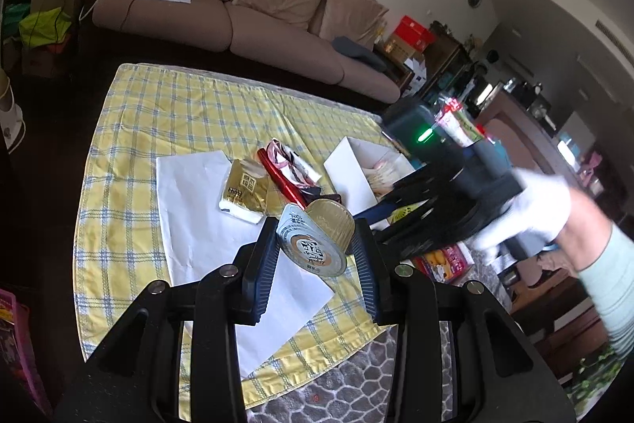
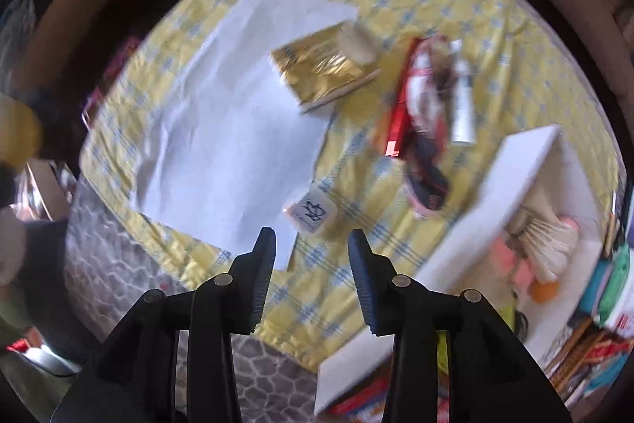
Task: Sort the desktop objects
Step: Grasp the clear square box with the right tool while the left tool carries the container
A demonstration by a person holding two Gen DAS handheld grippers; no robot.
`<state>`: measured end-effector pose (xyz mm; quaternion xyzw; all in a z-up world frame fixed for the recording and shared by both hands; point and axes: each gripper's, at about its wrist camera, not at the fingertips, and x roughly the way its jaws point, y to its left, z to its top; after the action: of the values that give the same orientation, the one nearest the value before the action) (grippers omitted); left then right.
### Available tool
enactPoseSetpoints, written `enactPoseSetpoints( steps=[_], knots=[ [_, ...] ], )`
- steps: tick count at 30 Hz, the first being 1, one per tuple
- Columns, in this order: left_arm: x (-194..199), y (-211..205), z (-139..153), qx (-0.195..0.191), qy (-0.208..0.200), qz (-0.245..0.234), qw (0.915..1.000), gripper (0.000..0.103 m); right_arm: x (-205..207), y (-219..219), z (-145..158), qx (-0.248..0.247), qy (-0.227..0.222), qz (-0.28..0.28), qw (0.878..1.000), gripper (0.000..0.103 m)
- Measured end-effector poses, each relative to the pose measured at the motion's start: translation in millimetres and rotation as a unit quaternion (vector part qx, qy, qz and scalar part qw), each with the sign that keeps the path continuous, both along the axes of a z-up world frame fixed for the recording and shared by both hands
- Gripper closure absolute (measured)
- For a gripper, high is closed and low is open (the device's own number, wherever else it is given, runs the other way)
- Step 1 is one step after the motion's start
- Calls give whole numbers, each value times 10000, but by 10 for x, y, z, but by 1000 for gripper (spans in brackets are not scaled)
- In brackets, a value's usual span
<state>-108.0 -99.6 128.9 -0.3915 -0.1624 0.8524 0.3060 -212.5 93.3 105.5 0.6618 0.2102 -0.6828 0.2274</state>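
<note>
My left gripper (image 1: 315, 244) is shut on a small gold cup with a printed foil lid (image 1: 317, 238), held above the yellow checked cloth (image 1: 158, 129). On the cloth lie a white paper sheet (image 1: 190, 209), a gold packet (image 1: 243, 191), a red pen (image 1: 279, 177) and a pink-and-dark pouch (image 1: 287, 157). My right gripper (image 2: 311, 264) is open and empty above the cloth, just short of a second small sealed cup (image 2: 313, 215). It shows blurred in the left wrist view (image 1: 436, 185), over the white box (image 1: 356, 173).
The white open box (image 2: 511, 185) at the right holds pale and pink items. Snack boxes and books (image 2: 602, 288) lie beyond it. A grey patterned mat (image 2: 107, 224) edges the cloth. A brown sofa (image 1: 237, 6) stands behind the table.
</note>
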Motion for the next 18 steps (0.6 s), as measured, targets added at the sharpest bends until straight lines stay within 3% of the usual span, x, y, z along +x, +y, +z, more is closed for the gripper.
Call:
enactPoseSetpoints(
  steps=[2,5,8,11,14,18],
  knots=[
    [2,12,-23,-69,-17,-10,10000,69,-10,-80,-217,148,-57,119,9998,59],
    [-34,-21,-35,-92,-49,34,9999,69,-126,-45,-434,200,-169,-224,9994,51],
    [-66,-62,-22,-35,-49,63,10000,69,-224,46,-529,-106,-302,-665,9973,55],
    [-84,-62,-19,-20,-41,53,10000,69,-251,88,-554,-115,-264,-723,9970,60],
    [-83,-18,-34,-62,-47,2,10000,69,-244,136,-449,-132,-85,-673,9976,60],
    [-67,77,-57,-155,-36,-119,9998,69,-197,410,157,-670,326,-860,9935,60]
  ],
)
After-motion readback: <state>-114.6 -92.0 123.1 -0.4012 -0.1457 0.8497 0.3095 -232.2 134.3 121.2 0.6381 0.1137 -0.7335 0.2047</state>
